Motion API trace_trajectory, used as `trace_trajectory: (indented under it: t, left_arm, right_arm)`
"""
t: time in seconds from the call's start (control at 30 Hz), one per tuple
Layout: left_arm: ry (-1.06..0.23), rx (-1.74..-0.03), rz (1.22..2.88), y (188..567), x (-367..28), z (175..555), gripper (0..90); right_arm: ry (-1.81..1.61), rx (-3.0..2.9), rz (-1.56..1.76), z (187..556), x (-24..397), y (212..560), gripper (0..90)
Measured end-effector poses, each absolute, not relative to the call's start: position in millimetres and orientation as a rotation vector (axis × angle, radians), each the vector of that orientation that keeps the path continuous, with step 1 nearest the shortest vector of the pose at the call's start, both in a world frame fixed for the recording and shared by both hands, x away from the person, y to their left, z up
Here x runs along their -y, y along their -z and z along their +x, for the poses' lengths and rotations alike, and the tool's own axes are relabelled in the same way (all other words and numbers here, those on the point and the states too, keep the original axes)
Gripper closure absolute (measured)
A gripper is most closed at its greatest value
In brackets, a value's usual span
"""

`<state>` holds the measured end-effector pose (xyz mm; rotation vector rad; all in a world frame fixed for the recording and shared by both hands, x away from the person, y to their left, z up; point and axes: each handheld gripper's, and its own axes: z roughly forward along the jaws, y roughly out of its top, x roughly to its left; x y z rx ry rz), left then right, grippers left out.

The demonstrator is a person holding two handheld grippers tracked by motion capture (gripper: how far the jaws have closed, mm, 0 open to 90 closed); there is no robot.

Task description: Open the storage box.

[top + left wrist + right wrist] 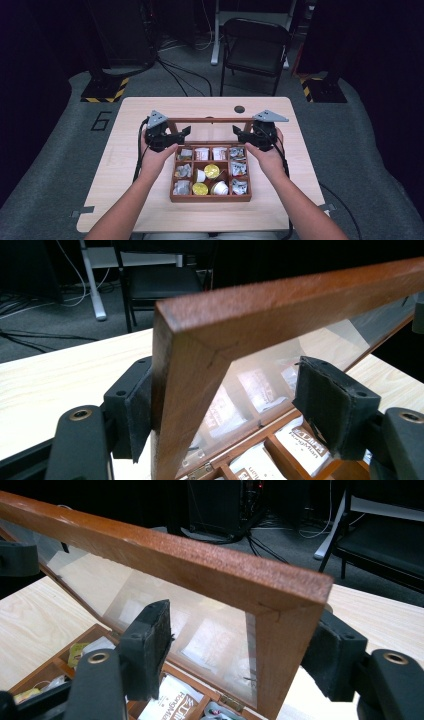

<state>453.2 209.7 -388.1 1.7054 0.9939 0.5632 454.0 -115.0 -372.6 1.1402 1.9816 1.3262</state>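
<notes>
Hinged glass lid (210, 120) raised over wooden tea box (210, 198)
Left gripper (225, 405) and right gripper (240, 650) straddle its 2 corners, jaws slack, steadying without clamping.

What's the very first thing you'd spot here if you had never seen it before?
The wooden box in the middle of the table, split into little compartments full of packets and small round cups. Its glass lid stands raised at the back. The left tongs and right tongs each sit at one side post of the lid's frame, with the jaws around the wood and a gap on one side.
</notes>
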Motion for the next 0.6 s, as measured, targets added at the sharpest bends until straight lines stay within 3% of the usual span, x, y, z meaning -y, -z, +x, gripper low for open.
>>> trace_trajectory:
  t: [0.6]
  left_arm:
    - [-0.534,-1.035,1.708,401.7,-208.0,467.7,27.0]
  right_arm:
    - [-1.313,-1.974,1.194,469.8,110.3,389.3,29.0]
